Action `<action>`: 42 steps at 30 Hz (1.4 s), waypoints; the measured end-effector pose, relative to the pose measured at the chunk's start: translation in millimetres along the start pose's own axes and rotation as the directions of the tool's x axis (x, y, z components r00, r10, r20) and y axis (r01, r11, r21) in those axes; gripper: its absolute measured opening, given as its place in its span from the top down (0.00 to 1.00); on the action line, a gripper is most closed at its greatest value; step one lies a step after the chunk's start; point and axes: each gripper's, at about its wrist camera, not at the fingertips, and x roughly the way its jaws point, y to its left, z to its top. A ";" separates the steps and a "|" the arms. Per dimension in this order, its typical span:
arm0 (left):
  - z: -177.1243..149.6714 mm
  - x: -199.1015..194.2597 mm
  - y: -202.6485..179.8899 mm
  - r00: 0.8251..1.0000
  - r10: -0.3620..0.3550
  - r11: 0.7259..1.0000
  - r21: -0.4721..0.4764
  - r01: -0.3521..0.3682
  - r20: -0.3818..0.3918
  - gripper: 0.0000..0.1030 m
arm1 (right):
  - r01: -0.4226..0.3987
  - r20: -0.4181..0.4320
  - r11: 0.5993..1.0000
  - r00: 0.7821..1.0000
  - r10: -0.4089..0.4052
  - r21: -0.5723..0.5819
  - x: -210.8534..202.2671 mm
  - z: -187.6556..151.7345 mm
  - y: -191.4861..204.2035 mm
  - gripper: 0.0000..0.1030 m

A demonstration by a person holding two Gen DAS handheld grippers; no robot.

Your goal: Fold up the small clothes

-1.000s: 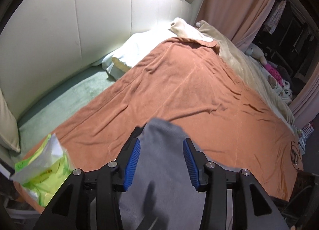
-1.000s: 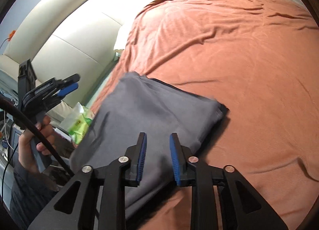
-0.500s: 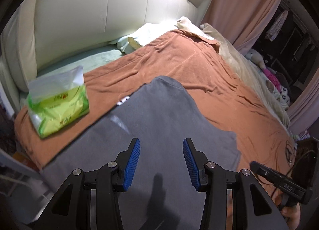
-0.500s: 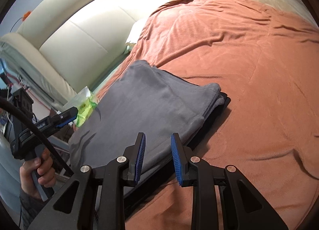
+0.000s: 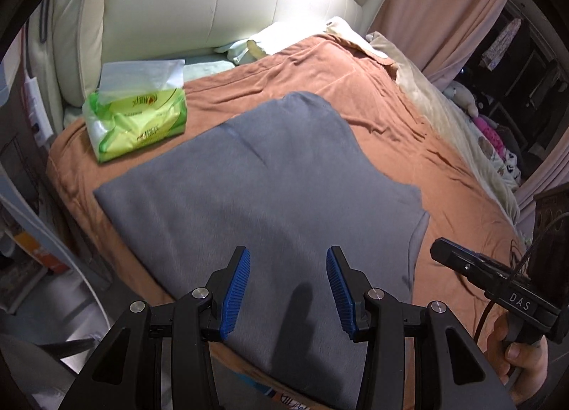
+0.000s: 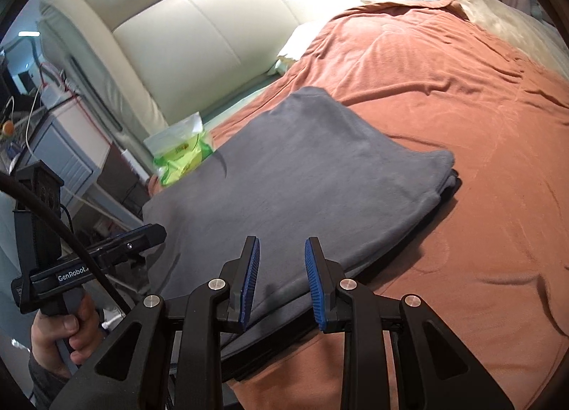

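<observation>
A grey garment (image 5: 270,189) lies folded flat on the orange bedspread (image 5: 409,147); it also shows in the right wrist view (image 6: 291,175), with a doubled edge at its right side. My left gripper (image 5: 288,264) is open and empty, held above the garment's near edge. My right gripper (image 6: 281,253) is open and empty above the garment's near right part. Each gripper shows in the other's view: the right one (image 5: 498,285) at lower right, the left one (image 6: 106,253) at lower left.
A green tissue pack (image 5: 137,118) lies on the bed's left corner, beside the garment. A cream padded headboard (image 5: 213,11) stands behind. Pillows (image 5: 256,43) and a beige blanket (image 5: 437,100) lie at the far side. A bedside cabinet (image 6: 60,139) stands left of the bed.
Both grippers have pulled back and up from the garment, so more of it and the tissue pack show. The garment lies flat, let go. The right gripper's jaws have opened a little wider.
</observation>
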 end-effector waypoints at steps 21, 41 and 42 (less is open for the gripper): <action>-75.0 8.4 -14.5 0.991 -0.017 1.000 0.000 0.018 -0.129 0.55 | 0.019 -0.139 0.999 0.990 -0.025 -0.044 25.0 -39.6 3.7 0.77; -48.7 -7.6 -71.7 0.997 -0.044 0.993 0.111 0.051 -0.066 0.78 | 0.060 -0.045 0.998 0.997 -0.060 0.001 -62.7 -57.8 -31.4 0.74; -47.1 -3.8 -75.8 0.997 -0.042 0.992 0.120 0.050 -0.068 0.79 | 0.068 -0.040 0.998 0.997 -0.067 0.006 -66.5 -59.2 -33.9 0.70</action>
